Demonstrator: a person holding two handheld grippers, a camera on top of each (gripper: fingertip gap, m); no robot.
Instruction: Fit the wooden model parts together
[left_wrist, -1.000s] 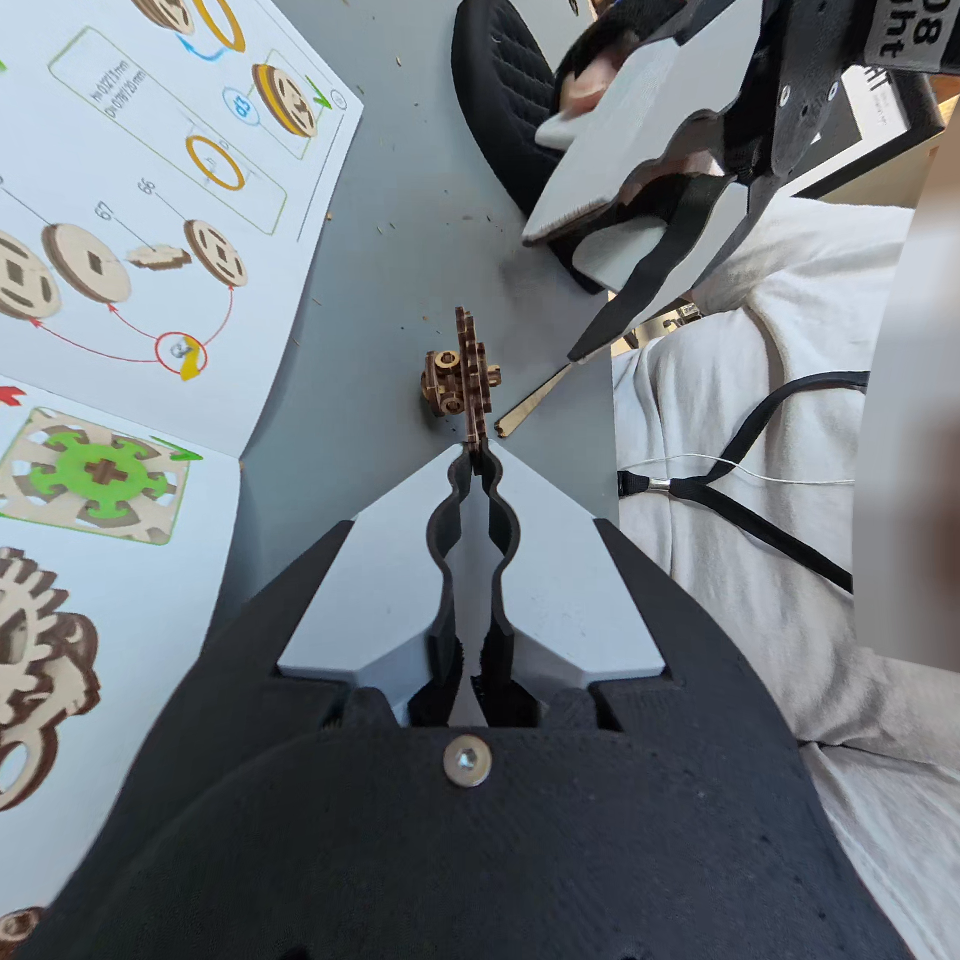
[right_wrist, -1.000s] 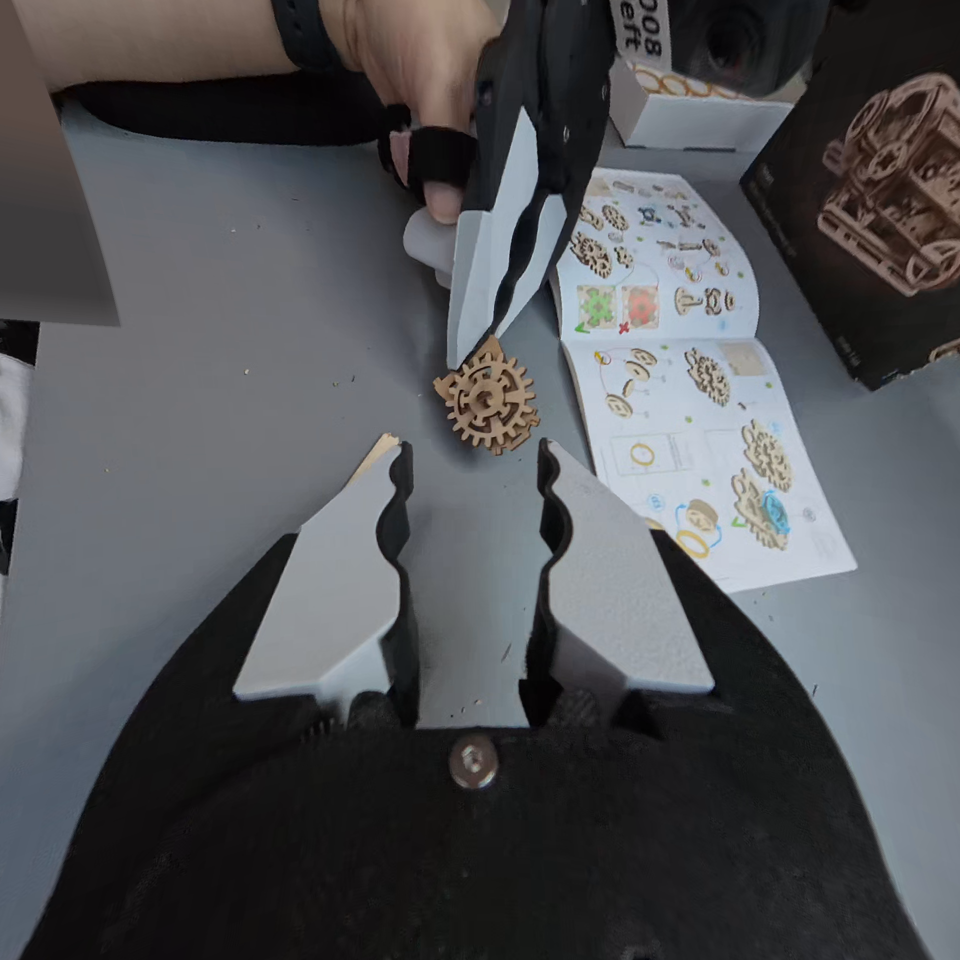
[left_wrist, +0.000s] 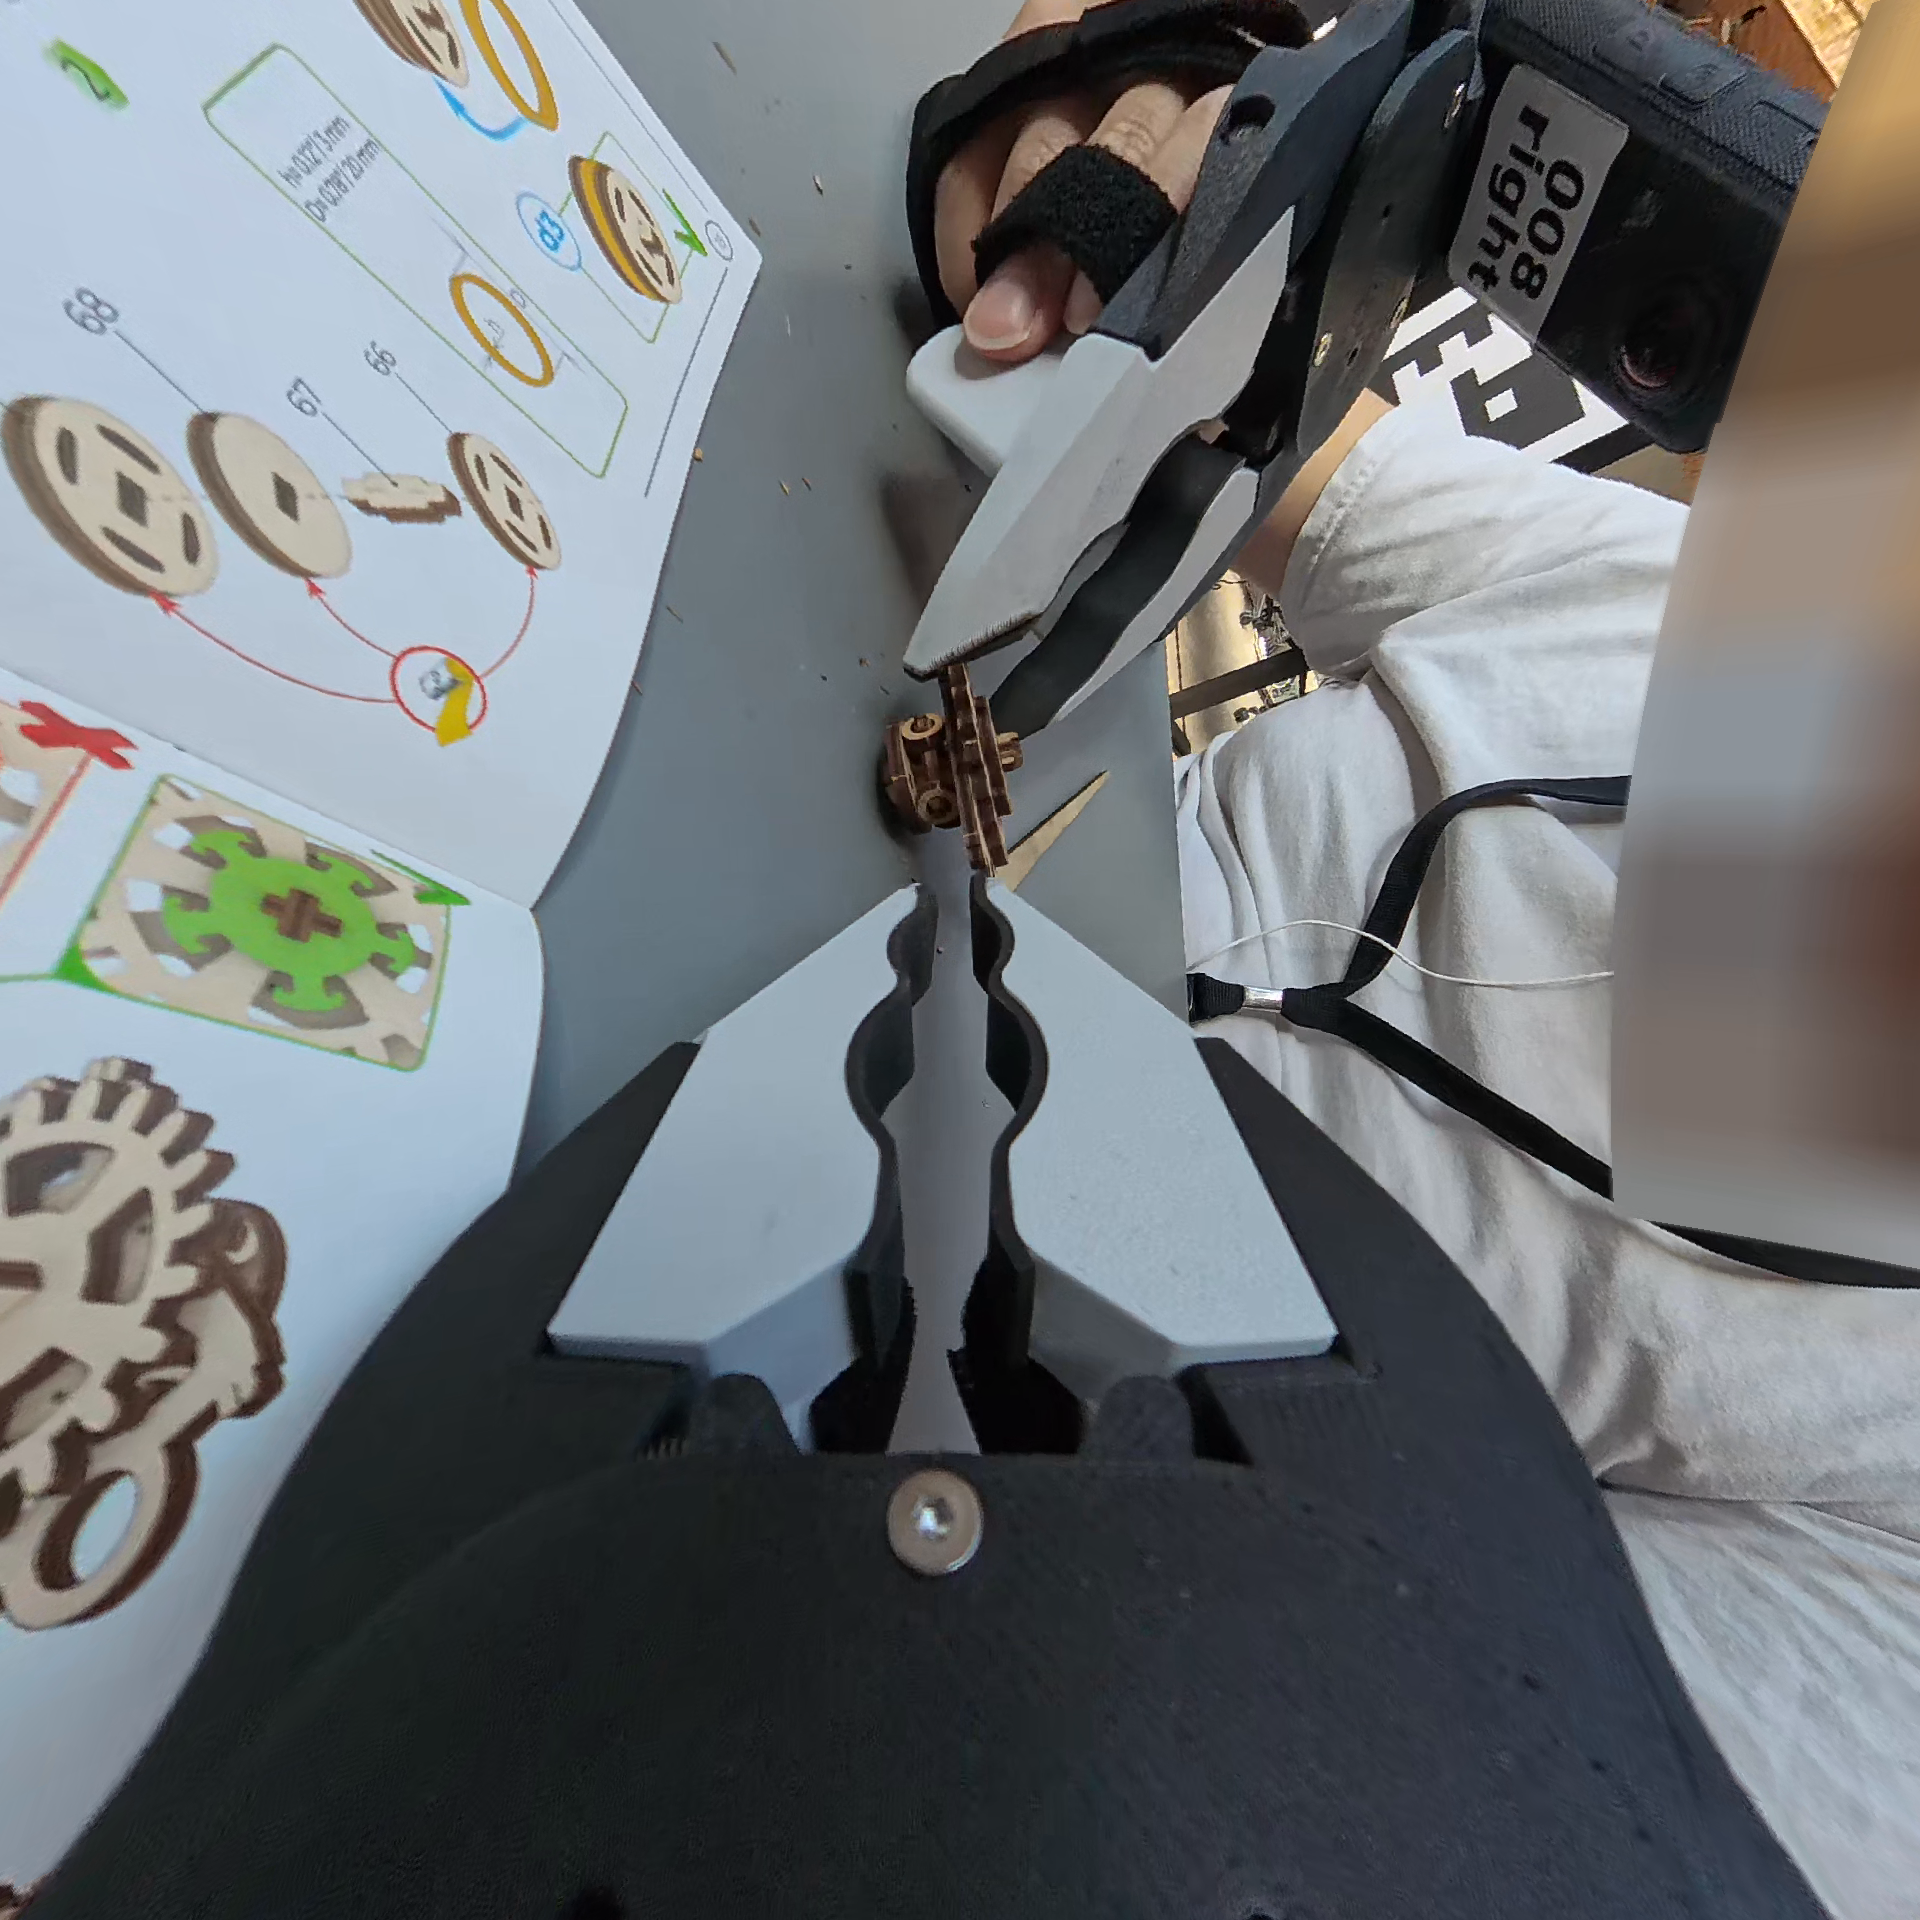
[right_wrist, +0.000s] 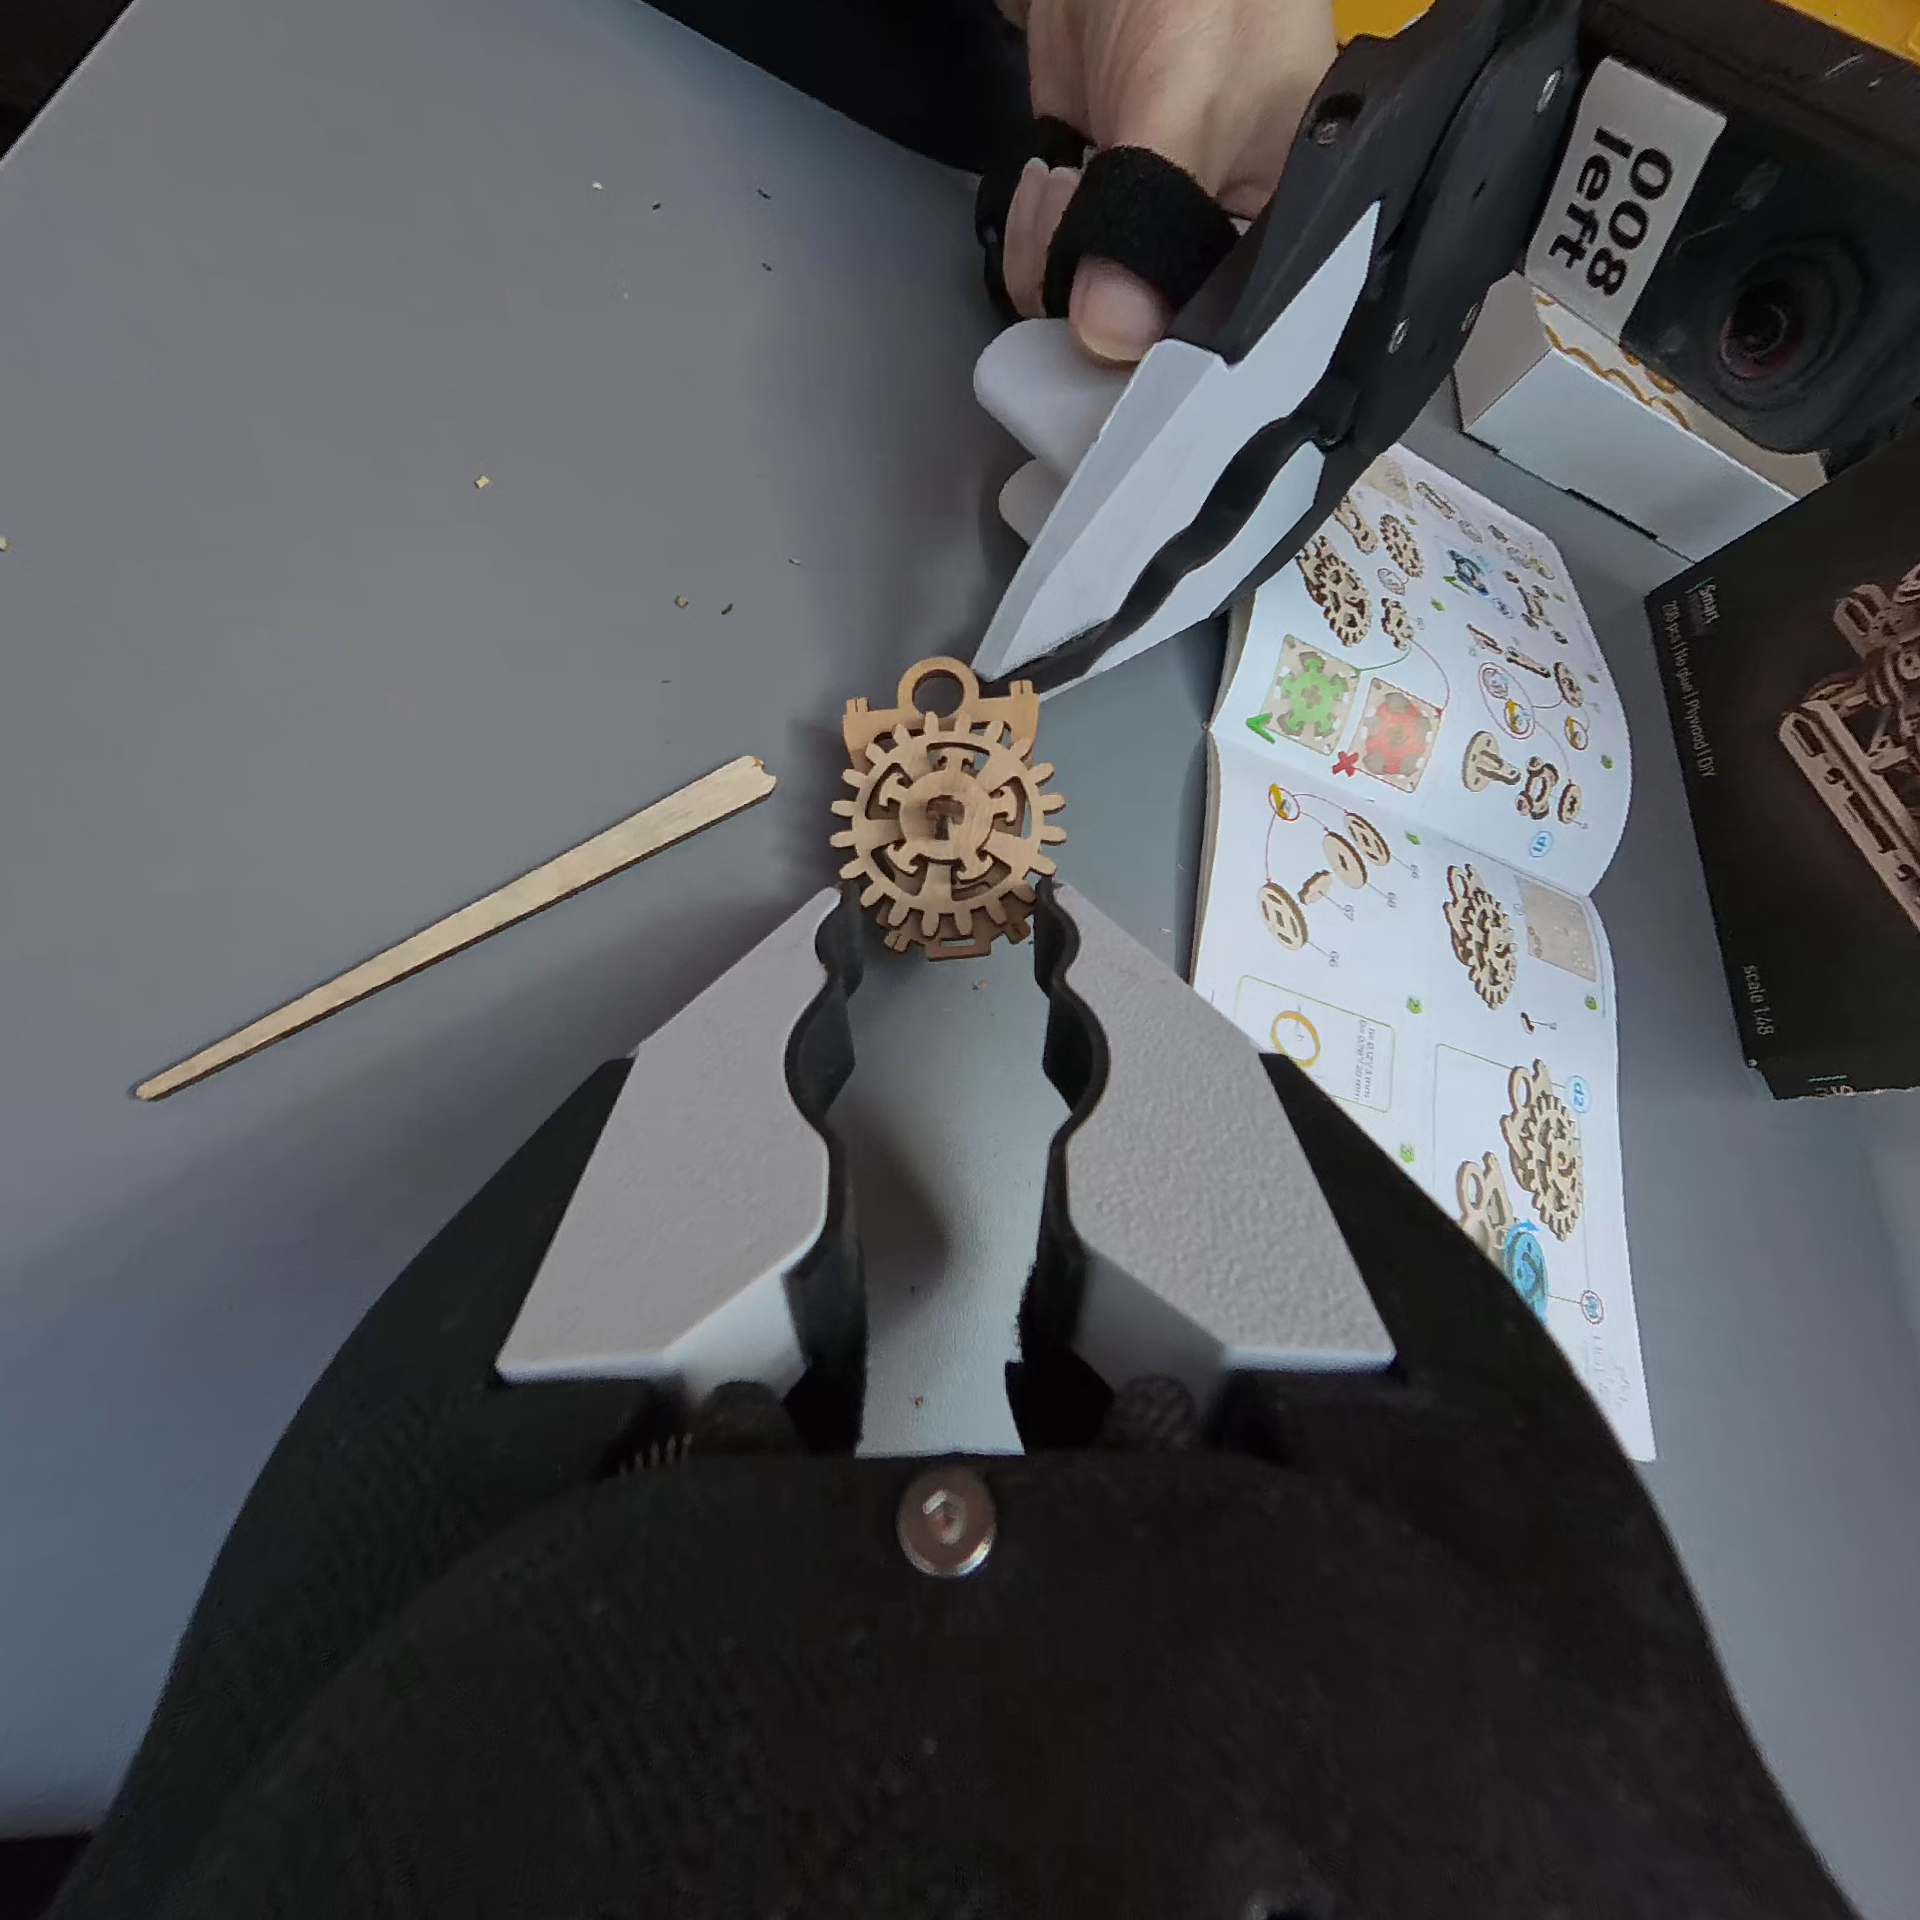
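Two grippers meet at one small wooden gear (right_wrist: 951, 821), which stands on edge on the grey table (right_wrist: 416, 416) with a ringed backing piece behind it.

Left of the gear, apart from it, a thin wooden stick (right_wrist: 457, 925) lies flat, its broken end pointing toward the gear. A few wood crumbs are scattered on the table farther left of the gear and beyond it.

At the gear itself, the right gripper (right_wrist: 943, 899) has its two fingers set against the lower left and right sides, clamping the gear between the tips at a middling width. The left wrist view shows the same gear edge-on, with a small knobbed hub sticking out on one face.

Just above and to the right of the gear, the left gripper (right_wrist: 1023, 675) comes in at a slant, held by a hand (right_wrist: 1174, 104) with a black finger strap. Its fingers stand only a narrow slit apart, and the tips touch the gear's edge without clearly pinching it.

Right of the gear, an open booklet (right_wrist: 1455, 935) of drawings lies flat. Farther right of the gear sits a dark box (right_wrist: 1818, 831), and beyond the booklet a small white box (right_wrist: 1590, 436).
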